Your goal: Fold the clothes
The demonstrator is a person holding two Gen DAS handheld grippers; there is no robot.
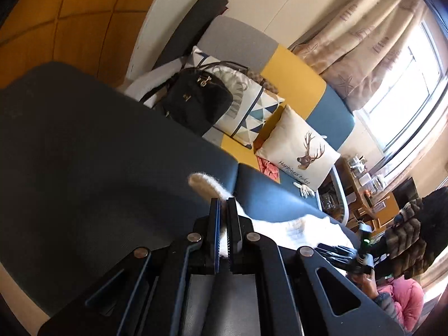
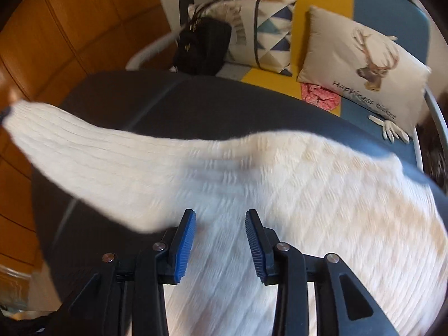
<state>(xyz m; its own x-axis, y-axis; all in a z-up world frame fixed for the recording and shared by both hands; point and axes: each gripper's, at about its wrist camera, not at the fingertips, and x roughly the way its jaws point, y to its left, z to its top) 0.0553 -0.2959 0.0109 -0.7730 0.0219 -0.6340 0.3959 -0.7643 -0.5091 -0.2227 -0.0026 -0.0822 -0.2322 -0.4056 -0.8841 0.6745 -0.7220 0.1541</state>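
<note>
A cream-white knitted sweater (image 2: 280,184) lies spread on a dark padded surface (image 2: 134,98). One sleeve (image 2: 70,145) stretches up and to the left. My right gripper (image 2: 220,218) hovers just above the sweater's body with its blue pads apart and nothing pinched between them. In the left wrist view my left gripper (image 1: 223,204) is shut on the sweater's fuzzy sleeve end (image 1: 205,186), which pokes out past the fingertips, lifted above the dark surface (image 1: 84,154). White cloth (image 1: 302,229) trails off to the right. The right gripper's handle (image 1: 361,257) and a hand show at lower right.
Behind the dark surface stands a sofa in grey, yellow and blue (image 1: 294,70) with a black handbag (image 1: 196,100), a triangle-pattern cushion (image 2: 268,33), a deer cushion (image 2: 364,67) and a pink-red cloth (image 2: 319,95). Wooden floor (image 2: 56,28) lies left. A window and curtain (image 1: 372,42) are at right.
</note>
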